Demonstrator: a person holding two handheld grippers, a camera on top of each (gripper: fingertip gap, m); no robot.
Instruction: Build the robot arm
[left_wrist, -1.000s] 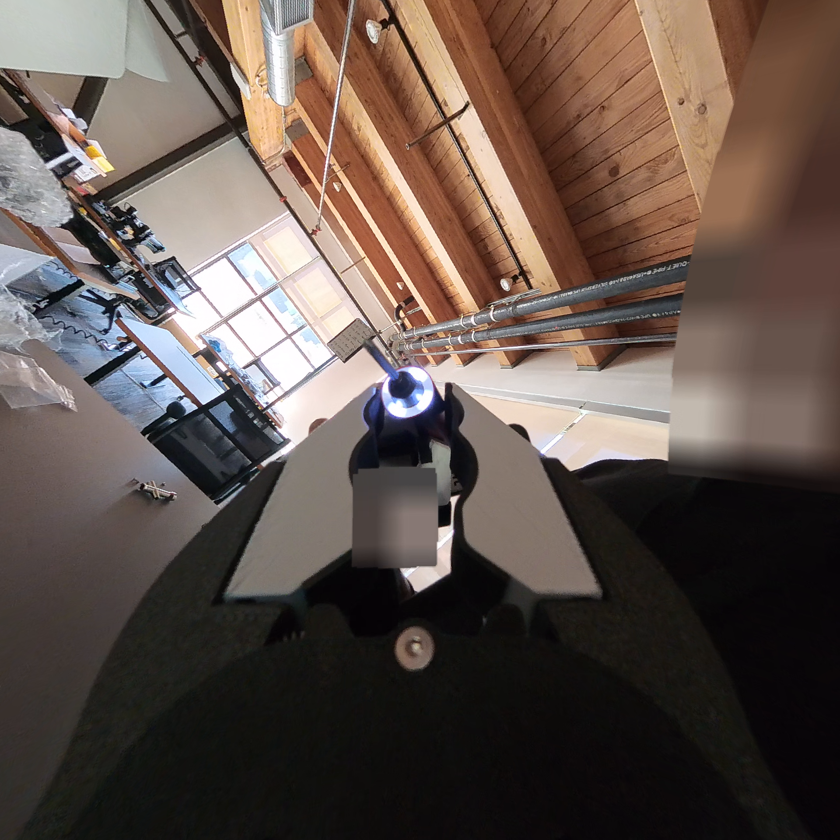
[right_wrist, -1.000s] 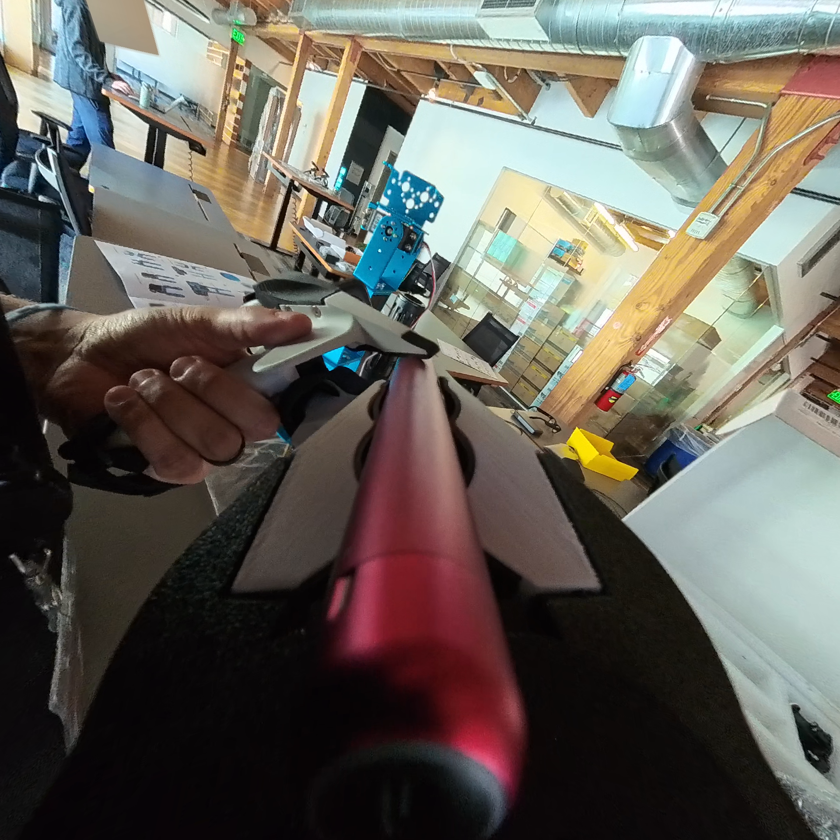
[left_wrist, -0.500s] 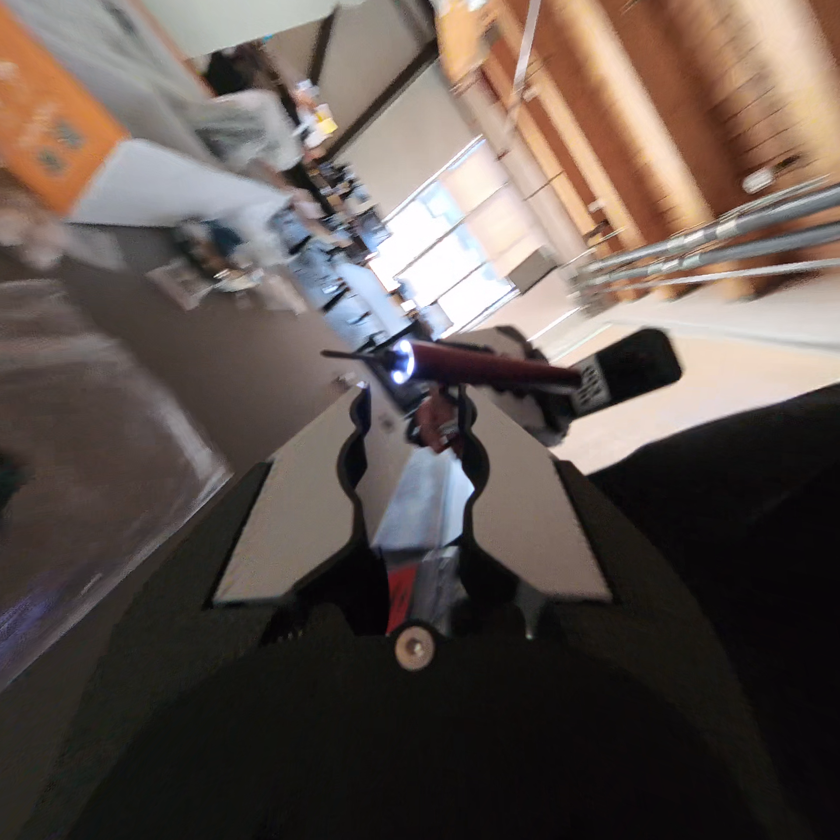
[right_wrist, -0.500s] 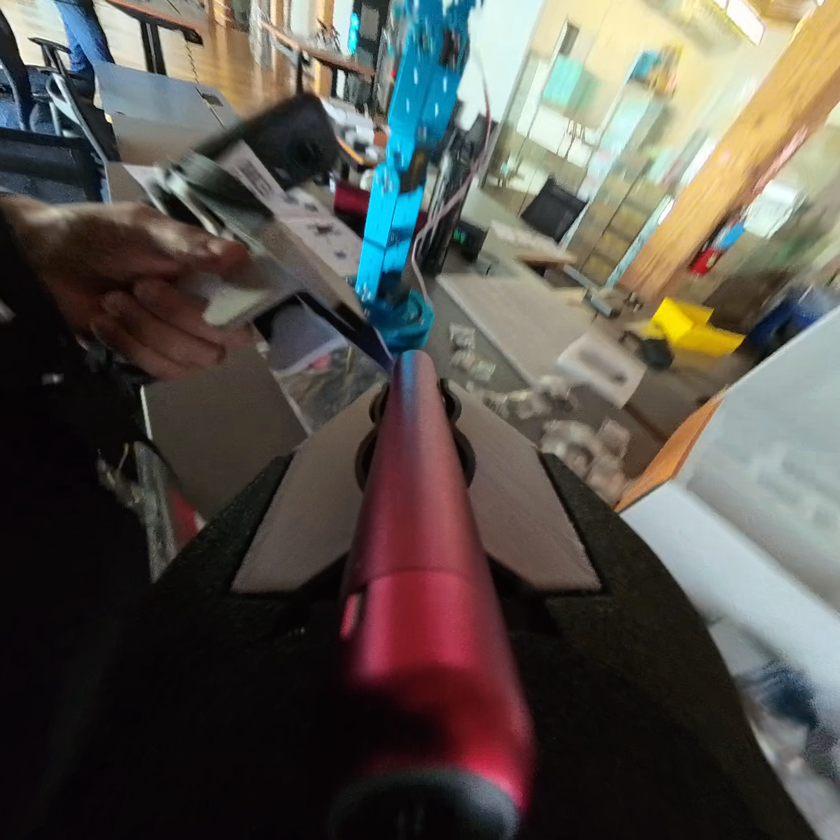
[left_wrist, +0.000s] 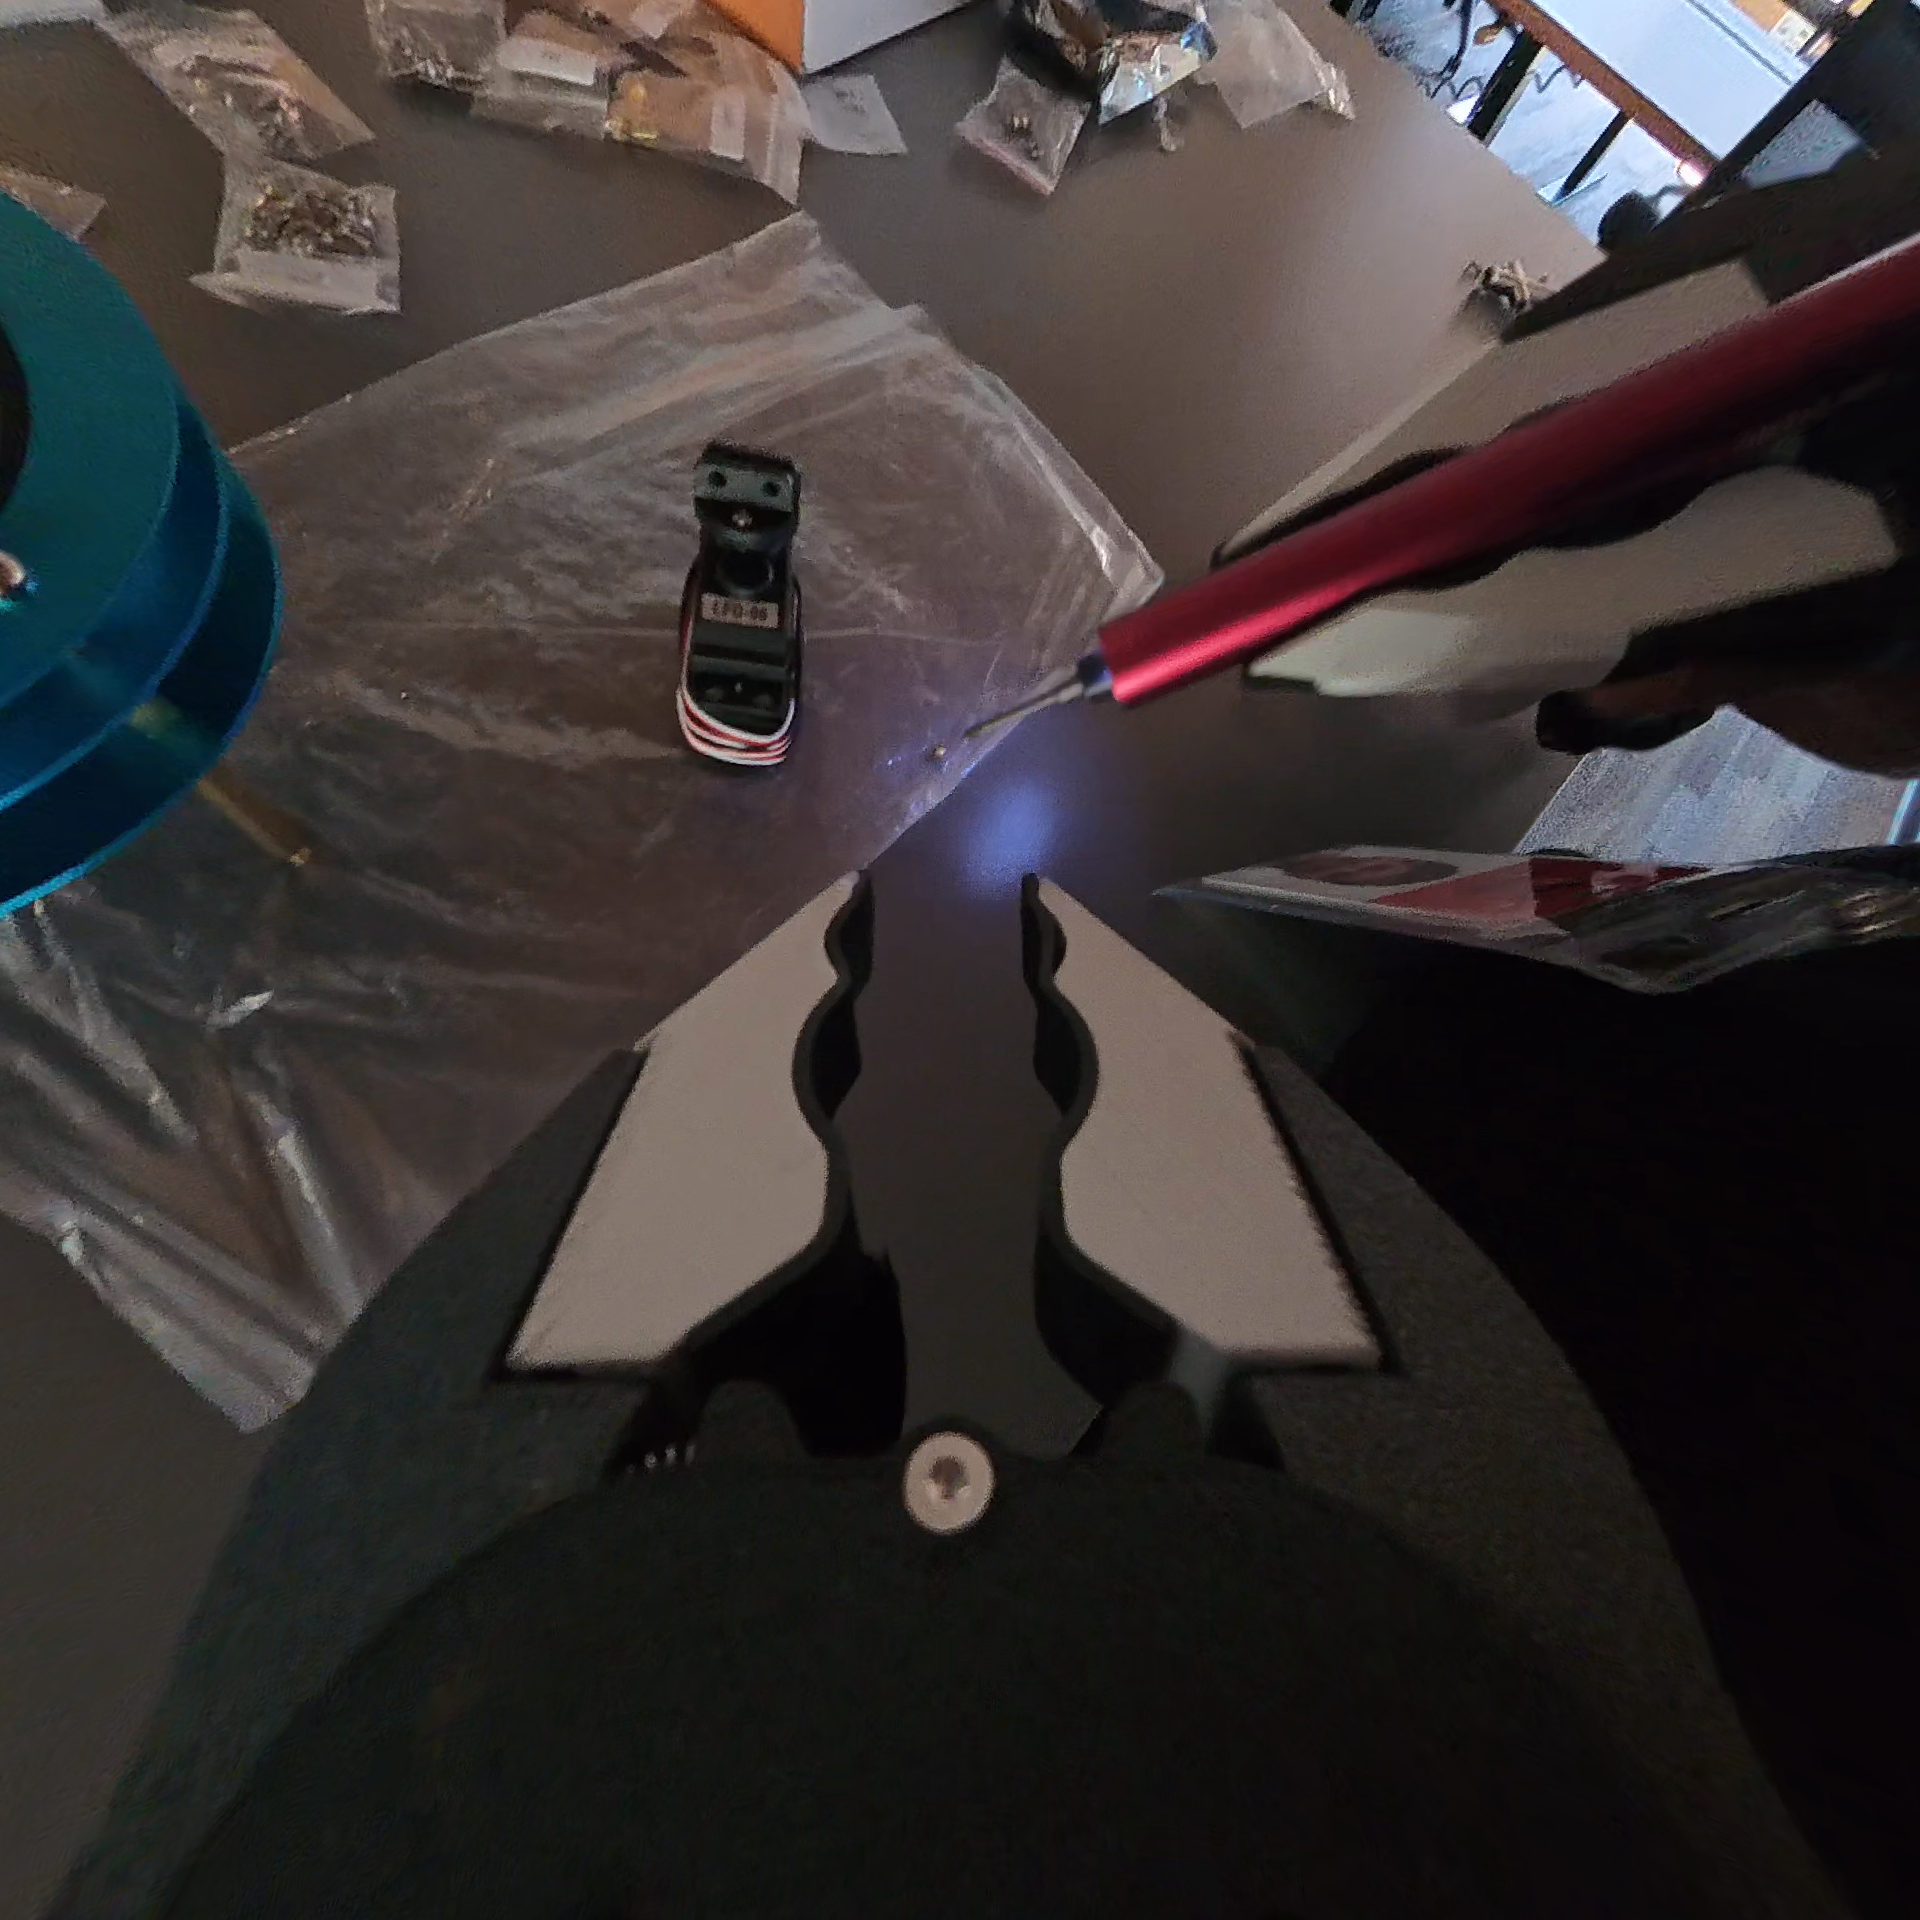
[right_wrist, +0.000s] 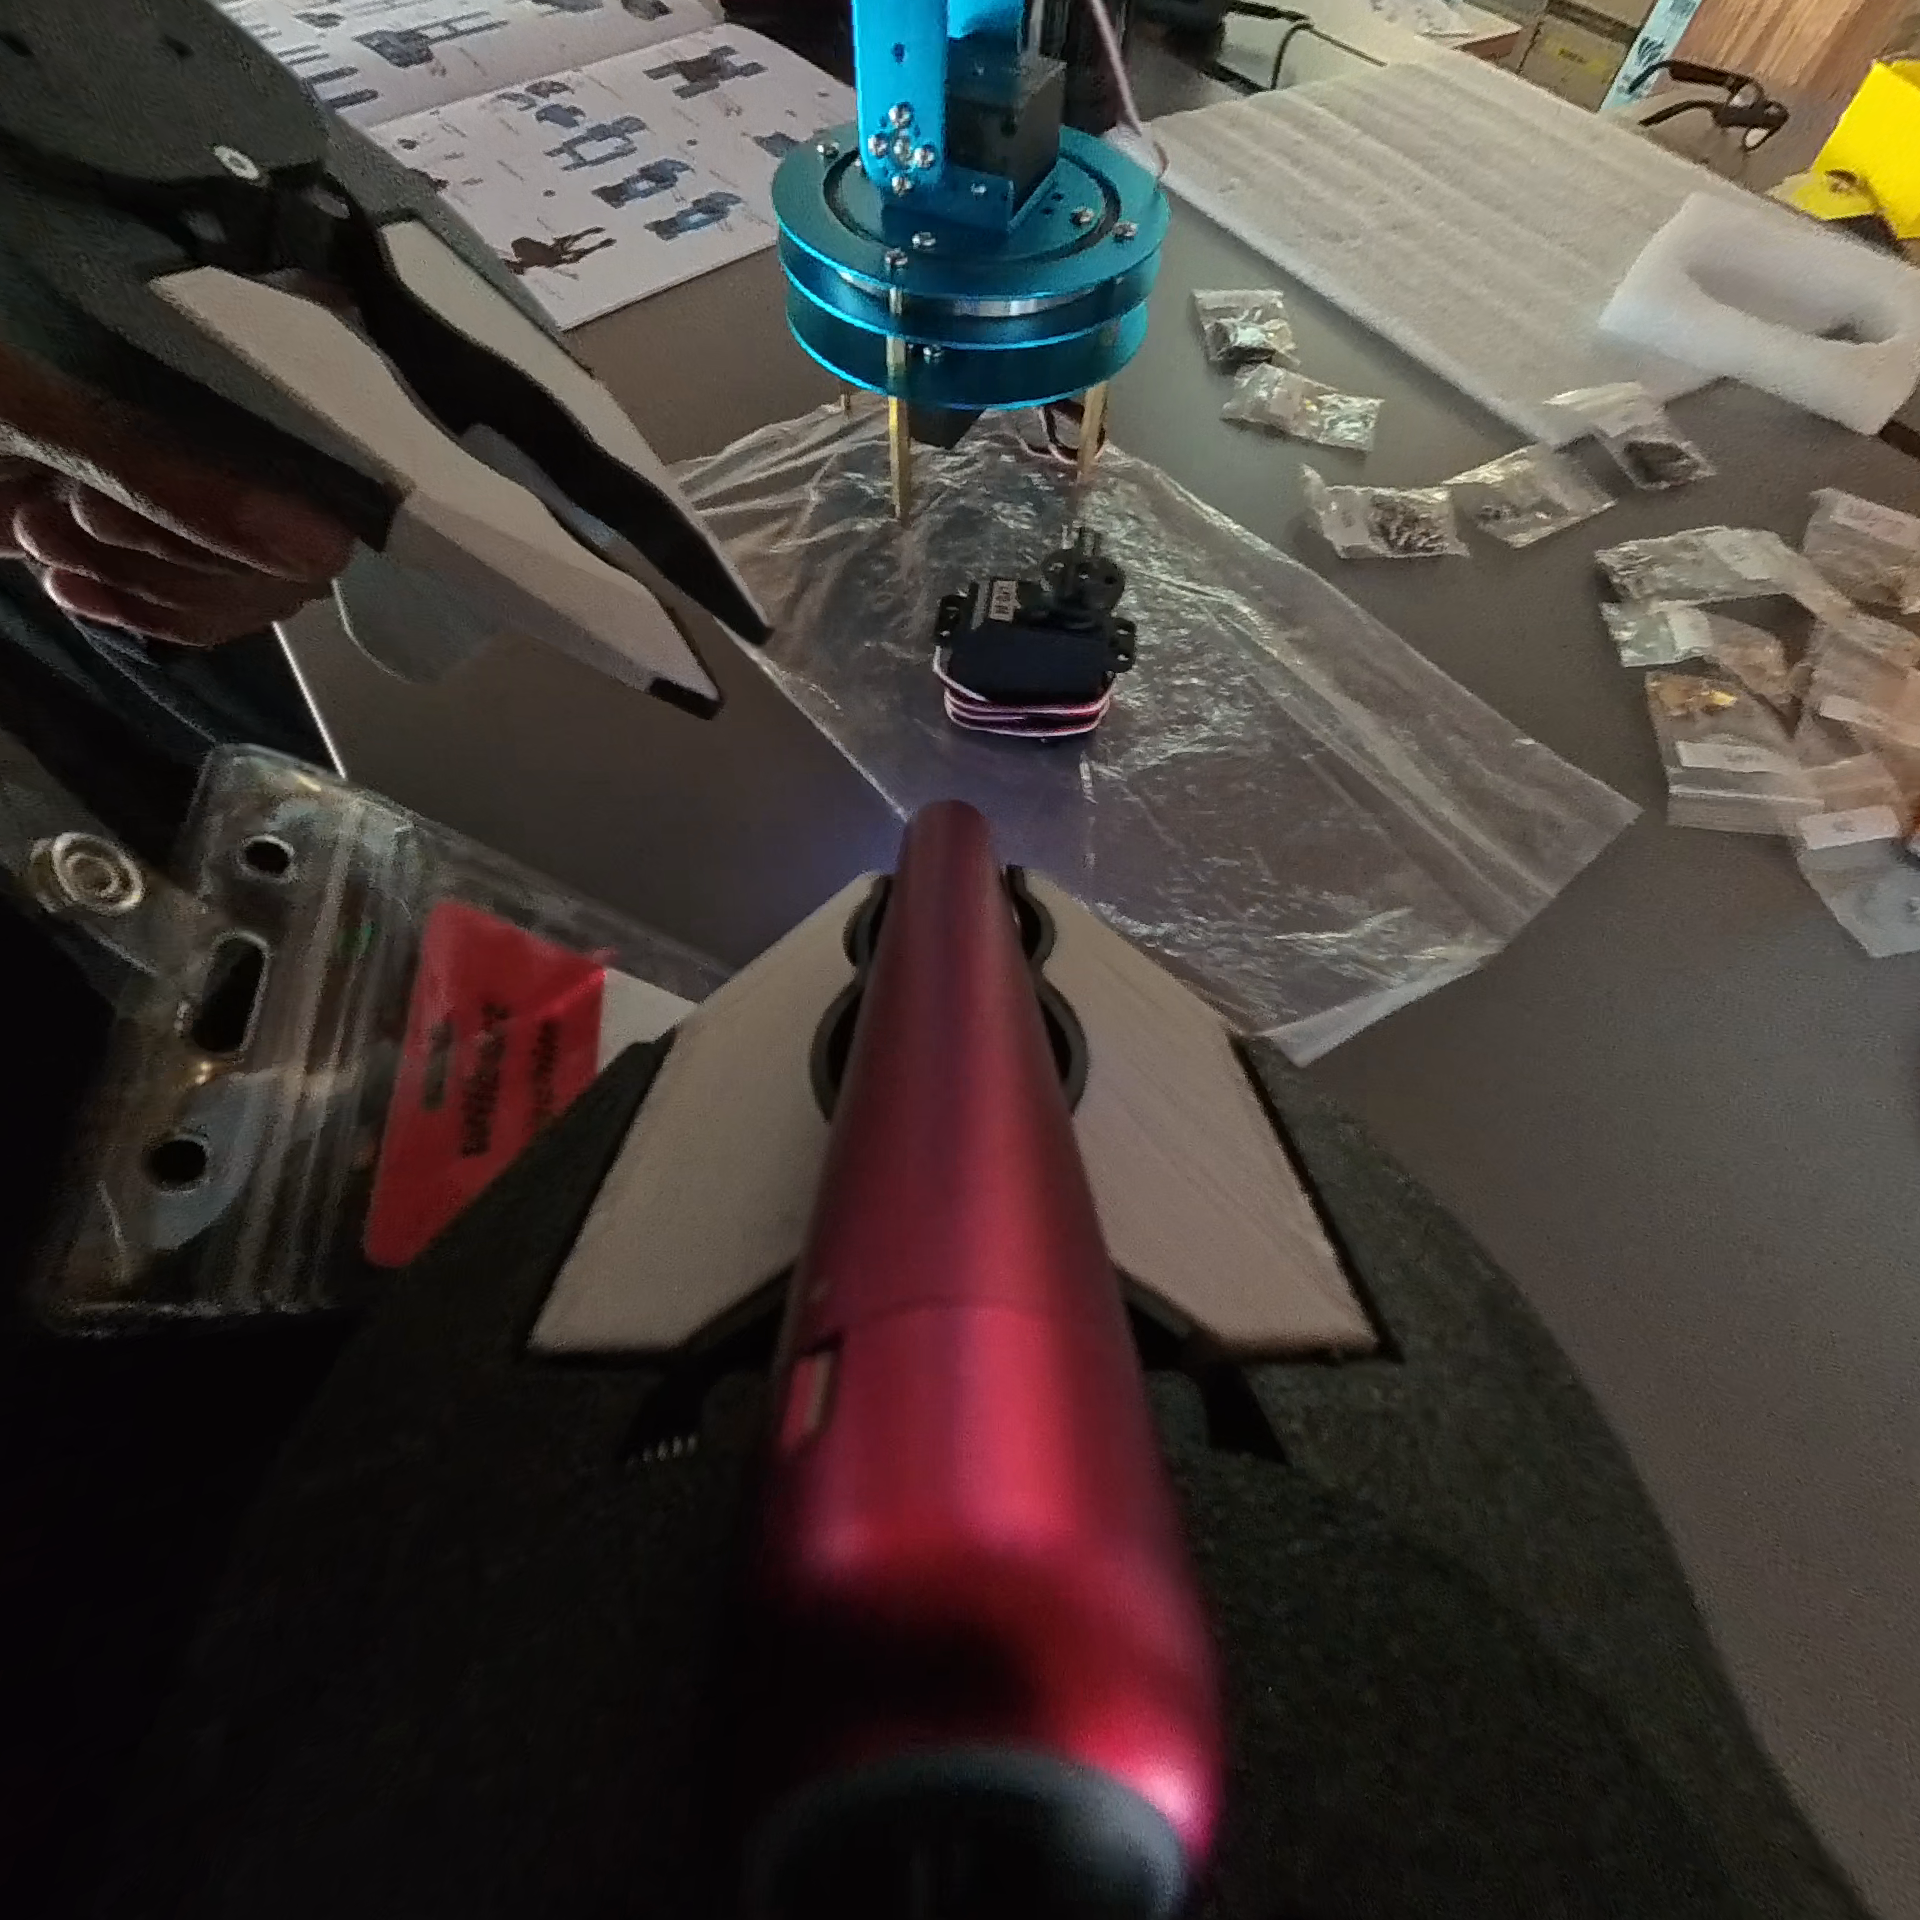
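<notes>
Both views swung down from ceiling to table (left_wrist: 1195, 312). Left gripper (left_wrist: 943, 894) parted, empty; right gripper (right_wrist: 940, 883) clamps red screwdriver (right_wrist: 961, 1195) near servo (left_wrist: 740, 623).

Red, blue and black on a grey table (left_wrist: 1195, 260)
Red screwdriver (right_wrist: 966, 1195); black servo (left_wrist: 740, 623) with red-white wires; blue round base (right_wrist: 966, 301); clear plastic bag (left_wrist: 520, 582)
</notes>
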